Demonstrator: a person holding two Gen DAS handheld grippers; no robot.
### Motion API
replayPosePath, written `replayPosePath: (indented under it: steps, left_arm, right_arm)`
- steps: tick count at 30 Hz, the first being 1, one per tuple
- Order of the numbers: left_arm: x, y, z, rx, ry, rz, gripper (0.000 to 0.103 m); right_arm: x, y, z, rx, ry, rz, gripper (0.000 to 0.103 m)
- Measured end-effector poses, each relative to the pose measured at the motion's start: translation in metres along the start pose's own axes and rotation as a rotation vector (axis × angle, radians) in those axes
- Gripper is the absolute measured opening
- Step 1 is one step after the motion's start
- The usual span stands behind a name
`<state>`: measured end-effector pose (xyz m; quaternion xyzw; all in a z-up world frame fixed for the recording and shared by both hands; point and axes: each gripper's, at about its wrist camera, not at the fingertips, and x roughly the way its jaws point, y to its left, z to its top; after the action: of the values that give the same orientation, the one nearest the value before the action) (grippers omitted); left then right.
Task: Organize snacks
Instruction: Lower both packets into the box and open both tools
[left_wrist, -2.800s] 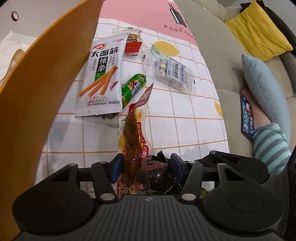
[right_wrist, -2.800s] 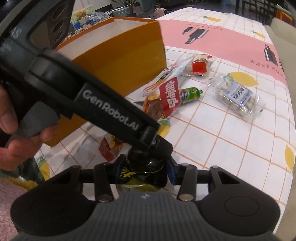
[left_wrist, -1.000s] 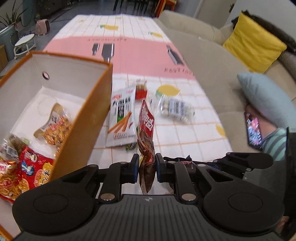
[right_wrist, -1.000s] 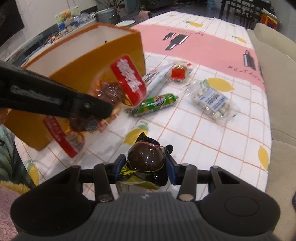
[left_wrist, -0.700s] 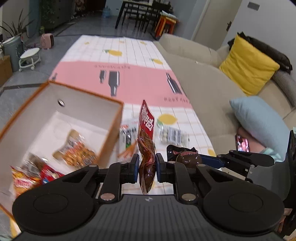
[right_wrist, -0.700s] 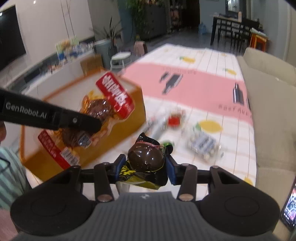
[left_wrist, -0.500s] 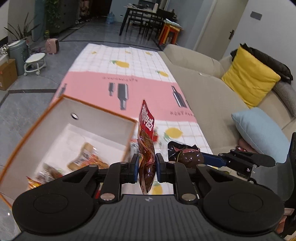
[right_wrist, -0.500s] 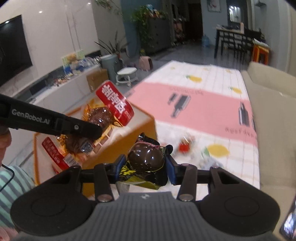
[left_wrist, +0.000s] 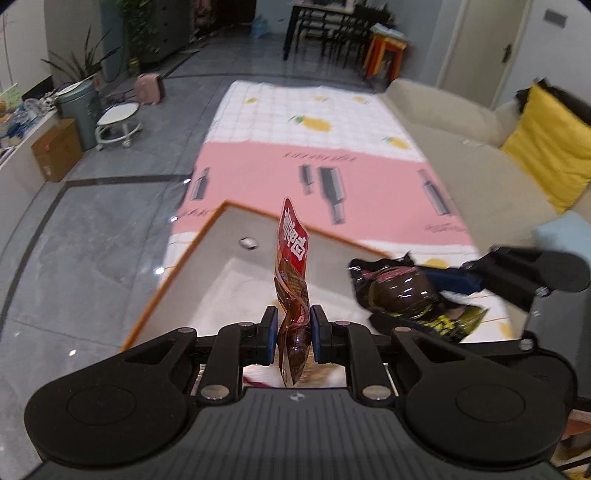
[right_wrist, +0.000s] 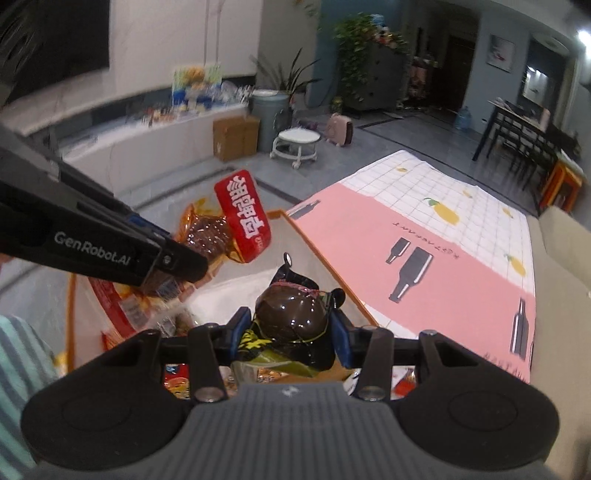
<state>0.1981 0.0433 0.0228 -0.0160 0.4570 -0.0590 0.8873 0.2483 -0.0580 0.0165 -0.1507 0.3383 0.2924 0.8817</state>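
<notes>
Left gripper (left_wrist: 293, 328) fingers pinch a crinkly red-topped braised meat pouch (left_wrist: 293, 273); right gripper (right_wrist: 290, 328) fingers pinch a glossy dark rounded snack packet (right_wrist: 291, 314); both above the orange-rimmed box (left_wrist: 173, 273).

Both hand-held grippers (left_wrist: 292, 334) (right_wrist: 291, 330) clamped (raised).

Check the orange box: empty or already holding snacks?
Holding snacks. In the right wrist view, packets lie inside the orange box, below the hand-held grippers.

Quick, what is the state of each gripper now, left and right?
Left gripper: closed on the red-topped snack pouch.
Right gripper: closed on the dark brown snack packet.
</notes>
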Motion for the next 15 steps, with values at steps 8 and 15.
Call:
replayPosePath:
  steps: [8,15]
  left_arm:
    - [0.043,0.029,-0.003,-0.011,0.096,0.026,0.019]
    - [0.073,0.034,-0.009,-0.002,0.149,0.015,0.019]
  right_arm:
    - [0.057,0.020,0.007,-0.169,0.111,-0.011,0.044]
    - [0.099,0.027,0.003,-0.237,0.193,-0.005,0.044]
